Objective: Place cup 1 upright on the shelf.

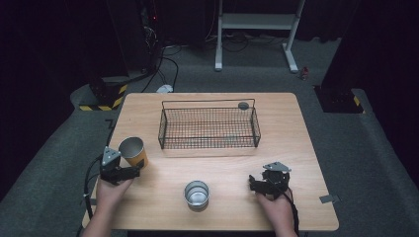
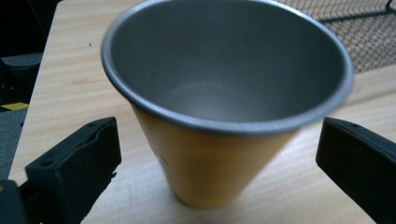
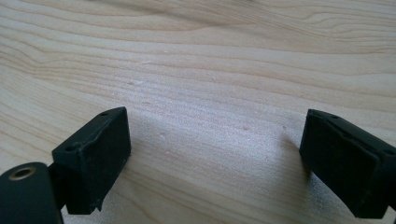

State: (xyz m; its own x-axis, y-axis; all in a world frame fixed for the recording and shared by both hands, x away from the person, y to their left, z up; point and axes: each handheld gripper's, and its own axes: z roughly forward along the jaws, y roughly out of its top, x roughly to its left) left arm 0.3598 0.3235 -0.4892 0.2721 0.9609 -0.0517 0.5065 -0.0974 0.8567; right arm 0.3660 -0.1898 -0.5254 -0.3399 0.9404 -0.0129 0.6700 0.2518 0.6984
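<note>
- Step: approach to grasp. Left gripper (image 1: 129, 172) jaws spread wide, straddling the orange cup (image 2: 210, 140), not touching it.
- Orange cup upright on the table (image 1: 276, 148), left-front of the wire basket (image 1: 209, 128).
- Right gripper (image 1: 257, 182) released, empty, well right of the cup.
- Next: likely push forward, clench on the wall, keep cup upright.
</note>
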